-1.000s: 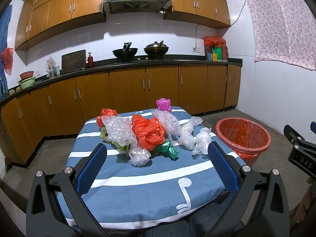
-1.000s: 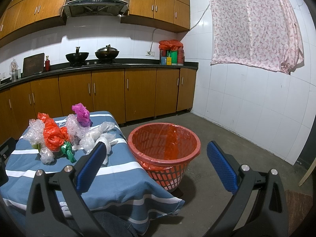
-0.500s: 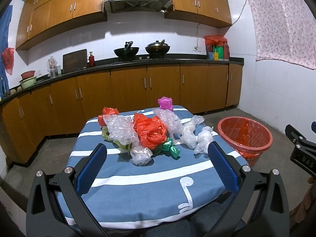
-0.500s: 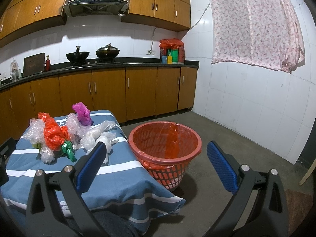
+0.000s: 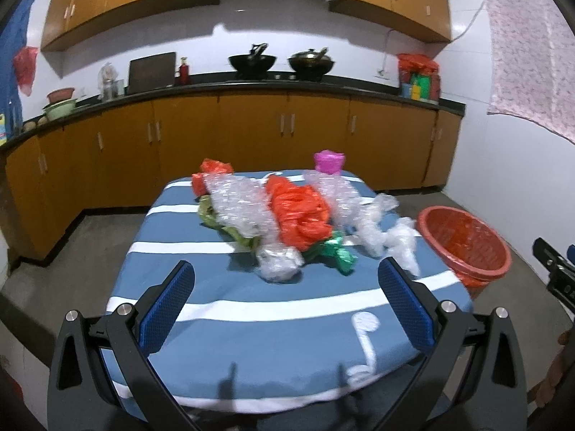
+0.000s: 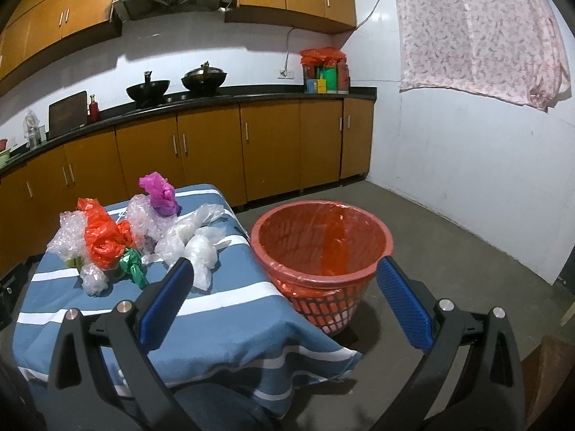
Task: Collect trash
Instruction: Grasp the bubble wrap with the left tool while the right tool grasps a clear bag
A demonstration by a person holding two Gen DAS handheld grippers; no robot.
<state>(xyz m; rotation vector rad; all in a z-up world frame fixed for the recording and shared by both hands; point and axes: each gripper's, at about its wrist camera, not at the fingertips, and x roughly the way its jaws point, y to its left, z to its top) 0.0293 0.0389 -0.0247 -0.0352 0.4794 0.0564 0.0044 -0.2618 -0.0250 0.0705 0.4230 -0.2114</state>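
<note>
Left hand-held gripper (image 5: 285, 292): jaws spread wide, nothing between the pads. Right hand-held gripper (image 6: 284, 289): likewise wide apart, nothing held.

Crumpled plastic bags (image 5: 287, 212), clear, orange, green and magenta, lie heaped toward my bench's (image 5: 251, 341) far edge; red lined basket (image 6: 323, 248) stands on the floor beside its right edge.

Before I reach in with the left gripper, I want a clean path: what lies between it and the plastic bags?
Only bare striped tablecloth. The left wrist view shows nothing between the open left gripper and the nearest clear bag.
</note>
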